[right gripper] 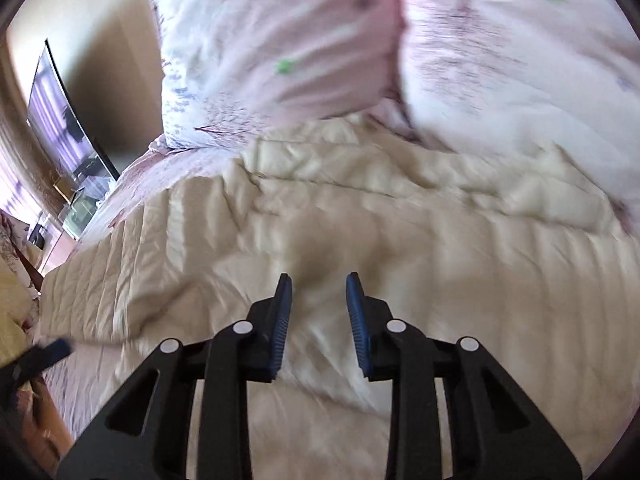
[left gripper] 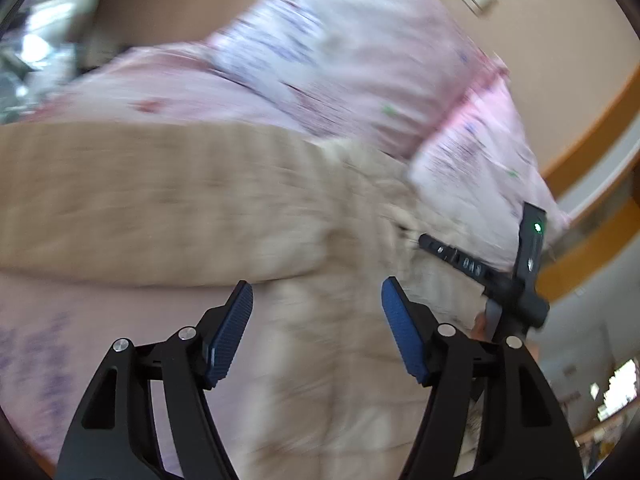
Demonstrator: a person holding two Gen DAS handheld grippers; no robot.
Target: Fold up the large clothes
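Observation:
A large beige quilted garment (left gripper: 168,208) lies spread on the bed, blurred in the left wrist view, and it also fills the right wrist view (right gripper: 360,216) with creased folds. My left gripper (left gripper: 316,292) is open and empty above it. My right gripper (right gripper: 318,284) is open, its jaws closer together, empty and just above the cloth. The right gripper's black body (left gripper: 520,272) shows at the right of the left wrist view. The left gripper's blue fingertip (right gripper: 56,350) shows at the left edge of the right wrist view.
Two pink floral pillows (right gripper: 272,48) (right gripper: 520,60) lie at the head of the bed, also shown in the left wrist view (left gripper: 340,52). A pink floral sheet (left gripper: 48,360) covers the bed. A television (right gripper: 64,120) stands at the left. A wooden headboard trim (left gripper: 592,128) runs at the right.

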